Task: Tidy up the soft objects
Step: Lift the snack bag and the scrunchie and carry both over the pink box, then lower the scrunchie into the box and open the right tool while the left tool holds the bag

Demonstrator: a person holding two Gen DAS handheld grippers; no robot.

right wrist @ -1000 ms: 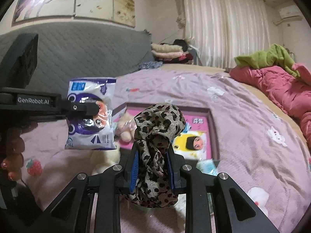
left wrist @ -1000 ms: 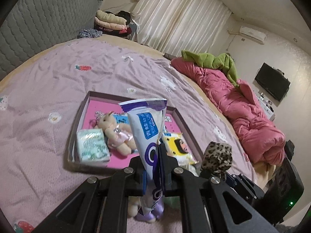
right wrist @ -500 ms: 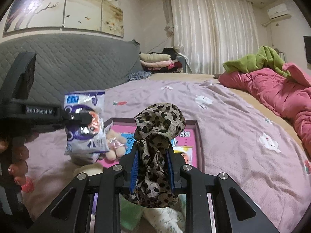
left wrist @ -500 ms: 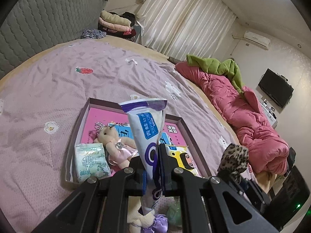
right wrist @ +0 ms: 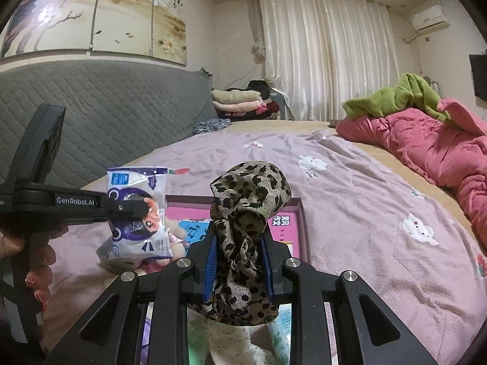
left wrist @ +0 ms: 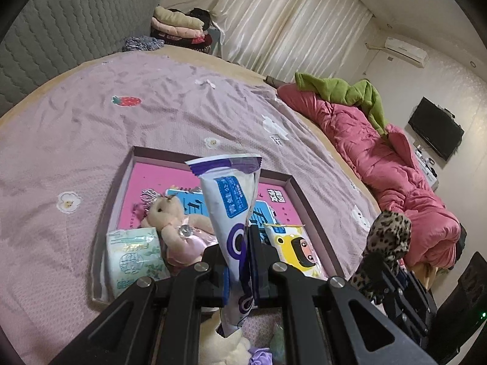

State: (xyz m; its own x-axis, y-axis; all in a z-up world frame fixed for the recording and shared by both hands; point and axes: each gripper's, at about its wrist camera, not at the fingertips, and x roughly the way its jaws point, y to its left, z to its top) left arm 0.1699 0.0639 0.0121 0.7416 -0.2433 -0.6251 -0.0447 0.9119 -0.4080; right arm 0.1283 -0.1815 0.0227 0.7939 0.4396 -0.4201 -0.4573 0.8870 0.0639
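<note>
The white-and-purple tissue pack (left wrist: 231,213) is pinched tight in the left gripper (left wrist: 243,261) above the pink tray (left wrist: 292,182) on the bed – at about 3 o'clock from it, the right gripper (right wrist: 239,261) squeezes a leopard-print cloth (right wrist: 249,194), its jaws a little apart.

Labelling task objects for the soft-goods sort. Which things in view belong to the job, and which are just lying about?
Job:
- tissue pack in left gripper
- leopard-print scarf in right gripper
- pink tray
- teddy bear, green tissue pack, yellow wipes pack in it

Lying about:
- pink quilt
- green blanket
- folded clothes
</note>
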